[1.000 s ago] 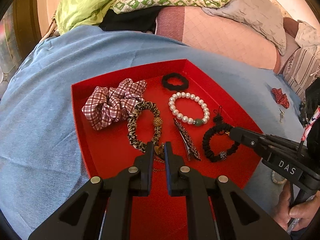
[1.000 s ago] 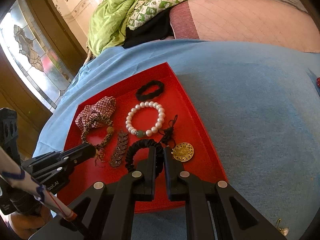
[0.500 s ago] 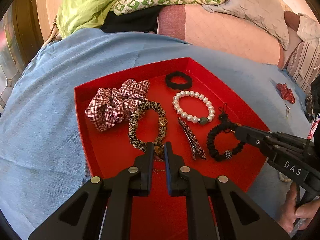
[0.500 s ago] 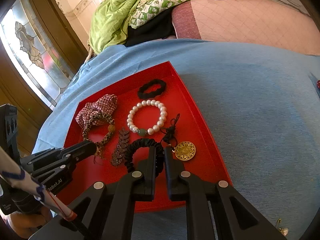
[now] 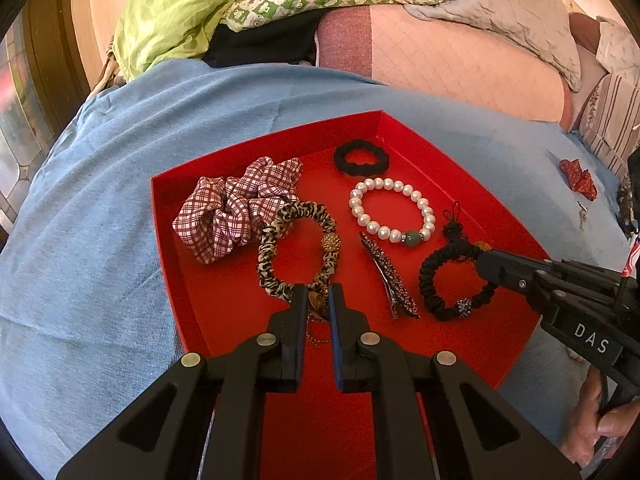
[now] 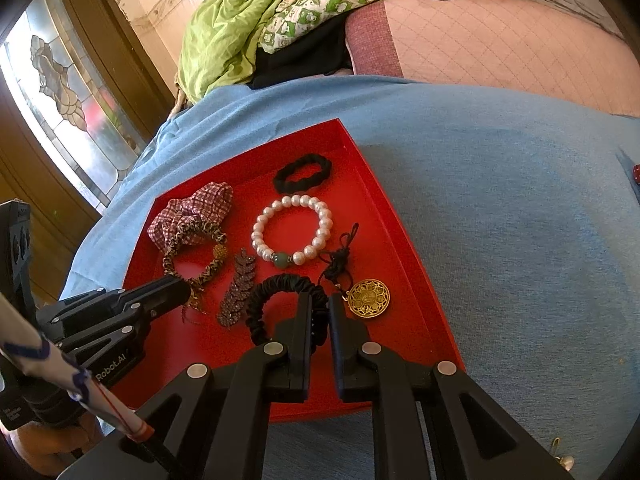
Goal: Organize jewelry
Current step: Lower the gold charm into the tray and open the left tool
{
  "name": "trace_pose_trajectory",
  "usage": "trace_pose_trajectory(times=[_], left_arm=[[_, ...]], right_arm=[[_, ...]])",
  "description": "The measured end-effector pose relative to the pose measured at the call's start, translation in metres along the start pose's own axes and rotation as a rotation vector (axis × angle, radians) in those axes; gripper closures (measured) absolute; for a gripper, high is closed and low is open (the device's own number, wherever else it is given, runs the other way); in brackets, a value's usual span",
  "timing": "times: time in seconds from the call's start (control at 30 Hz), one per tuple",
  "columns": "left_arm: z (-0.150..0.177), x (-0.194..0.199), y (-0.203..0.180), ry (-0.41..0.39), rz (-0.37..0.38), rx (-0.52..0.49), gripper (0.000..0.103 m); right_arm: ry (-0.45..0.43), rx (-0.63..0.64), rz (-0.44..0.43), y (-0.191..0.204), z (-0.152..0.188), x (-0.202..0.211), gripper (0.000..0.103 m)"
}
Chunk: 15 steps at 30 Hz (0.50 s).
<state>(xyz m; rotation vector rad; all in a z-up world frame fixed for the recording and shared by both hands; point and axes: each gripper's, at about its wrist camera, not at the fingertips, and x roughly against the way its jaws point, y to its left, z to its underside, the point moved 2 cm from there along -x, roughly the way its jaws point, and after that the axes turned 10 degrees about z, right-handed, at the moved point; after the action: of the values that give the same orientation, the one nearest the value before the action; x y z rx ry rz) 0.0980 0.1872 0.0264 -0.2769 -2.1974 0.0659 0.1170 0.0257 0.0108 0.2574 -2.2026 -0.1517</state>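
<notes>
Left gripper (image 5: 318,300): jaws nearly closed, a gold pendant and thin chain between the tips; whether the pads press it, I cannot tell. It points down into the tray.
Right gripper (image 6: 318,308): jaws narrow, tips over the black beaded scrunchie (image 5: 440,276); grip unclear. It slants down from the tray's right.
Hand (image 5: 600,428): wraps the right gripper's handle, low at the right edge.
Tray (image 5: 168,208): red, shallow, on the blue cloth, one corner pointing away.
Hair clip (image 5: 390,276): long axis runs near to far, between the leopard scrunchie (image 5: 272,248) and the beaded one.
Gold medallion (image 6: 368,298): flat, just right of the right gripper's tips.
Pearl bracelet (image 5: 392,212): flat, mid tray.
Plaid scrunchie (image 5: 232,208): far left, touching the leopard one.
Black scrunchie (image 5: 360,158): near the far corner.
Cloth (image 5: 100,240): blue, covers the surface.
Room: green quilt (image 5: 180,20) and pink mattress (image 5: 440,52) beyond; stained-glass window (image 6: 60,80) at left.
</notes>
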Motion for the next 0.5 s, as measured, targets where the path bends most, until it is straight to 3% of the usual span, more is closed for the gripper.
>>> trace_pose_trajectory(times=[0.5], left_arm=[[0.0011, -0.0007, -0.0011, 0.008, -0.01, -0.006, 0.093]], right_arm=[[0.004, -0.003, 0.0, -0.0006, 0.001, -0.0012, 0.093]])
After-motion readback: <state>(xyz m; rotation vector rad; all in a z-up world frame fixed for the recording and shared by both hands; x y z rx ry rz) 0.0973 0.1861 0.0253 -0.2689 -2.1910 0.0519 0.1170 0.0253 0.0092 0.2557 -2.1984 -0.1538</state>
